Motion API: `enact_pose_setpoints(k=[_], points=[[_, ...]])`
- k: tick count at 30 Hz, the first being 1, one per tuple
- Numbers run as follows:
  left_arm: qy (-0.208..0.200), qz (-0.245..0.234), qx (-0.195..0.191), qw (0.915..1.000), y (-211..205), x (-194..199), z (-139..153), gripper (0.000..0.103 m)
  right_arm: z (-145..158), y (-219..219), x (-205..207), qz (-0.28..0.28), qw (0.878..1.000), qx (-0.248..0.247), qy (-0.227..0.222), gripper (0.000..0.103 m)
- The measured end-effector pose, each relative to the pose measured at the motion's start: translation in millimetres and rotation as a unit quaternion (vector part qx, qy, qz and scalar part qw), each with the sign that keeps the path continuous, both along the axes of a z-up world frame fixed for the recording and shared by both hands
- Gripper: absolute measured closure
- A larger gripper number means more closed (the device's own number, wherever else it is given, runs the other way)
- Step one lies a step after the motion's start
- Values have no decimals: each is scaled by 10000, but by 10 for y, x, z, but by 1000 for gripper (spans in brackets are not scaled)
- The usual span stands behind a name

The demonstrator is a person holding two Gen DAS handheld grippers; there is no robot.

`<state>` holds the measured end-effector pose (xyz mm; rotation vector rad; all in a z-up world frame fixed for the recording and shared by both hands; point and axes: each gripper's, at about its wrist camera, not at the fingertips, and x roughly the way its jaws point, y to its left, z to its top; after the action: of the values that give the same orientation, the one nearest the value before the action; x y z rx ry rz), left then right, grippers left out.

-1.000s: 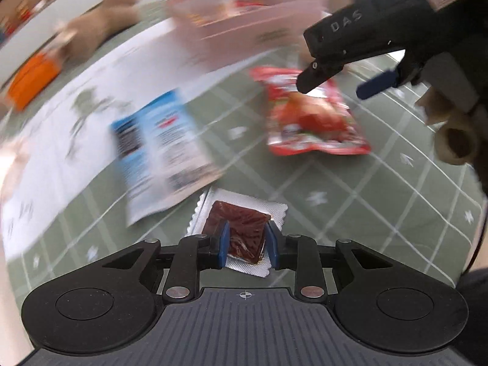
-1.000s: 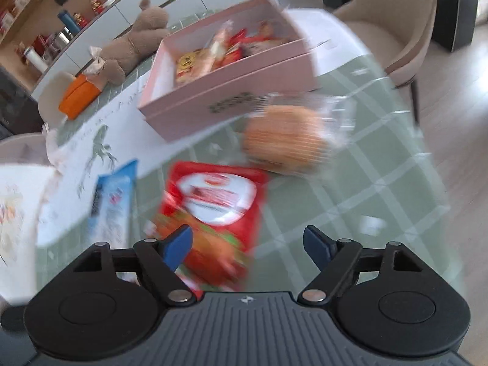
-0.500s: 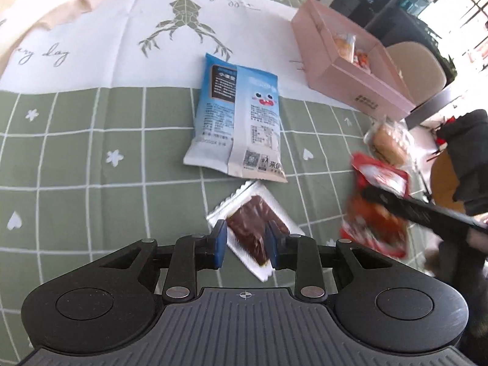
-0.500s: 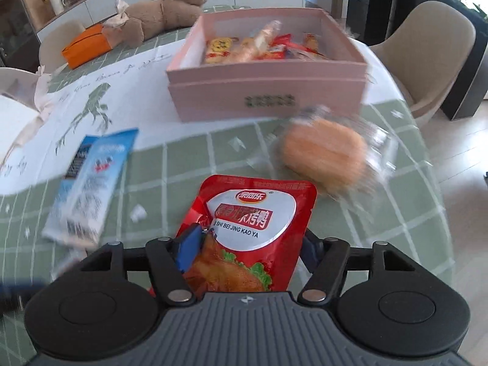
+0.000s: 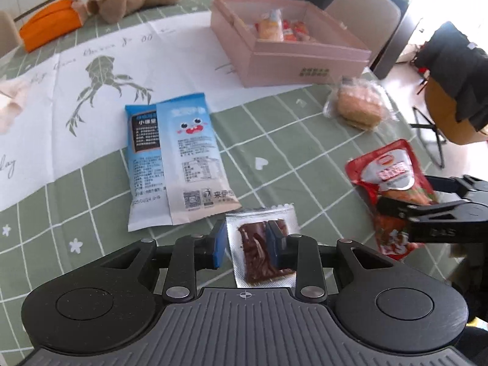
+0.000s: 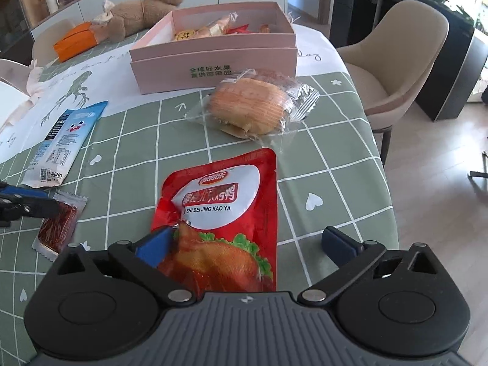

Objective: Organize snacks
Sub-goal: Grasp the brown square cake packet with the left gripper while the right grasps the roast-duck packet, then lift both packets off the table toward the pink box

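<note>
Snacks lie scattered over the green checked worktop (image 6: 341, 158), and two of them sit right at my fingers. Nearest on the left side, my left gripper (image 5: 246, 243) has its blue fingers (image 5: 220, 244) drawn close on a small clear packet of dark dried meat (image 5: 259, 253); the right finger lies over the packet's face, the left one at its edge, so I read it as pinched. The packet rests on the cloth just near of a blue and white snack bag (image 5: 177, 158).

To the right, my right gripper (image 6: 247, 242) is opening, its fingers spread wide. A red pouch (image 6: 225, 216) printed with a roast duck lies flat between them. The left finger (image 6: 155, 244) touches the pouch's crumpled left edge, while the right finger stands clear of it on bare cloth.

Farther out, just beyond the pouch's far end, a round golden bun in a clear wrapper (image 6: 253, 106) lies on the cloth. Behind it, touching or nearly so, stands an open pink box (image 6: 213, 64) with several wrapped snacks already inside. The box sits on a white sheet (image 5: 152, 52) printed with a frog drawing.

At the far left edge lie a brown plush toy (image 6: 146, 12) and an orange pouch (image 6: 76, 41). A beige chair (image 6: 402, 61) stands off the worktop's far right.
</note>
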<state>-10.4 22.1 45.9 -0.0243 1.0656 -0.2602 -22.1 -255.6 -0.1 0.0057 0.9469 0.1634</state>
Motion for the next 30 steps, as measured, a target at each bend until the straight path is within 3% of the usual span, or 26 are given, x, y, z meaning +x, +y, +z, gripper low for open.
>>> enact_pose_setpoints(k=[3,8,12,19,24,27,30], points=[[-53,-280,30,9996,-107,-69,71,71,-18,0,-41,-44,9999,3,-141,0],[-29,-616,608,9962,-404,-74,-43,69,-14,23,-46,-59,9998,-17,-204,0],[36,-688,511,9963,-485,-73,-66,59,-16,22,-63,-37,9997,-10,-223,0],[95,-681,296,9972,-455,-61,-62,59,-30,23,-116,-64,9994,-4,-330,0],[-163,-417,605,9972,-322,-152,40,62,-32,14,-129,-21,9993,-2,-362,0],[-63,-282,312,9991,-226,-133,49,62,-38,18,-154,-40,9991,-3,-411,0],[4,-322,457,9984,-275,-112,-6,62,-41,27,-168,-42,9990,-12,-441,0]])
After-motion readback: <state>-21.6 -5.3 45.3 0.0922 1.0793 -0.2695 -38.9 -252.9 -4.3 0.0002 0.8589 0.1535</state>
